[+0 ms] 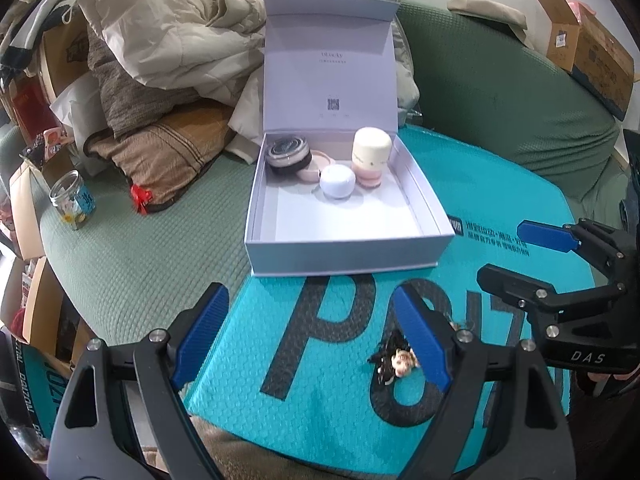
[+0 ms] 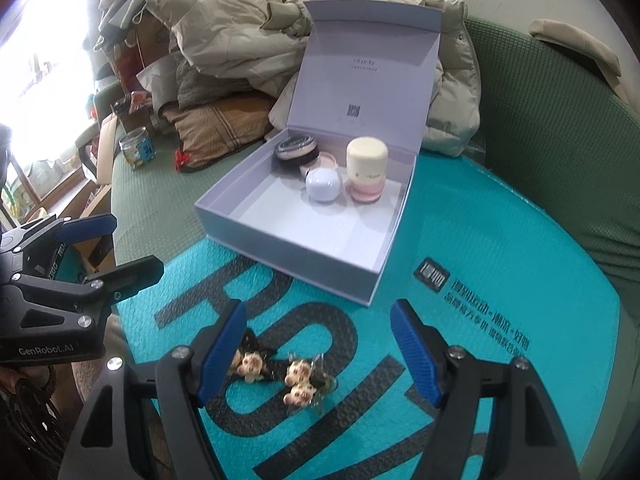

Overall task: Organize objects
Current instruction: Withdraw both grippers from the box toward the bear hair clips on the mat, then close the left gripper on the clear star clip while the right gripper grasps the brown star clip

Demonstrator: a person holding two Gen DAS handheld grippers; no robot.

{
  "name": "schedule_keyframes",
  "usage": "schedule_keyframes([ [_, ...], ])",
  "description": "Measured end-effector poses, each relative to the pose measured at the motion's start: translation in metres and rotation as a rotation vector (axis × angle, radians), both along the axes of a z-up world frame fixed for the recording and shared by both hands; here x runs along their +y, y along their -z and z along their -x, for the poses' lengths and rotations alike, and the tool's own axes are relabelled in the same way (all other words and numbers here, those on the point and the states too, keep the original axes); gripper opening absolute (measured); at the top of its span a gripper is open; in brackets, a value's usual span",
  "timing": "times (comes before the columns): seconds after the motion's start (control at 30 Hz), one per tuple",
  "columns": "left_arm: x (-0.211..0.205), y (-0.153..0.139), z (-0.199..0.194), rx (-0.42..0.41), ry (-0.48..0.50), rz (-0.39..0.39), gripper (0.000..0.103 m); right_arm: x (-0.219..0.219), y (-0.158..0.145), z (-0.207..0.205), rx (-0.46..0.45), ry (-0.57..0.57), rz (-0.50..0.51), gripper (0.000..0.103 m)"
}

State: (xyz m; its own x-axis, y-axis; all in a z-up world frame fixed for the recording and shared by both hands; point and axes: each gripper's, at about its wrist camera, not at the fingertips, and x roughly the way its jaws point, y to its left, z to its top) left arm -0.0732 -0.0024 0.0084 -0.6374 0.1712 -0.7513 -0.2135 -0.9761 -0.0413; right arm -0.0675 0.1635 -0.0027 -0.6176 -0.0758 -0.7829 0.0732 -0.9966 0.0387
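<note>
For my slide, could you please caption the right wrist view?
Open right hand-held gripper hovers over pig-face charms on teal mailer, before open gift box.

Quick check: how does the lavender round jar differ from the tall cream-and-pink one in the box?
The lavender jar is squat and domed; the cream-and-pink jar stands taller. The lavender jar is one colour; the cream-and-pink jar has a cream top over a pink base. The lavender jar sits nearer the grippers. Both stand upright inside the open box, side by side.
</note>
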Motion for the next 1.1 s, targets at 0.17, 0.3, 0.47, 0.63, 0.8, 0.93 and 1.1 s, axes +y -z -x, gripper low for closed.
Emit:
schedule_keyframes([
  [0.17, 0.001, 0.009, -0.010, -0.011, 0.007, 0.006, 0.084, -0.004, 0.010, -0.007, -0.023, -0.013, -0.001, 0.075],
  [0.3, 0.002, 0.017, -0.017, -0.021, 0.017, 0.010, 0.084, -0.007, 0.021, -0.014, -0.035, -0.021, -0.011, 0.075],
  [0.47, 0.005, 0.031, -0.024, -0.049, 0.022, 0.014, 0.084, -0.007, 0.035, -0.019, -0.063, -0.032, -0.011, 0.075],
  [0.63, 0.008, 0.044, -0.029, -0.081, 0.029, 0.008, 0.084, -0.006, 0.049, -0.022, -0.091, -0.042, -0.024, 0.075],
  [0.8, 0.011, 0.052, -0.031, -0.098, 0.050, -0.012, 0.084, 0.001, 0.063, -0.023, -0.123, -0.044, 0.016, 0.075],
  [0.93, 0.012, 0.058, -0.029, -0.115, 0.056, -0.033, 0.084, 0.005, 0.071, -0.022, -0.133, -0.037, 0.030, 0.075],
  [1.1, 0.013, 0.064, -0.025, -0.133, 0.043, -0.029, 0.084, 0.011, 0.078, -0.019, -0.136, -0.035, 0.048, 0.075],
])
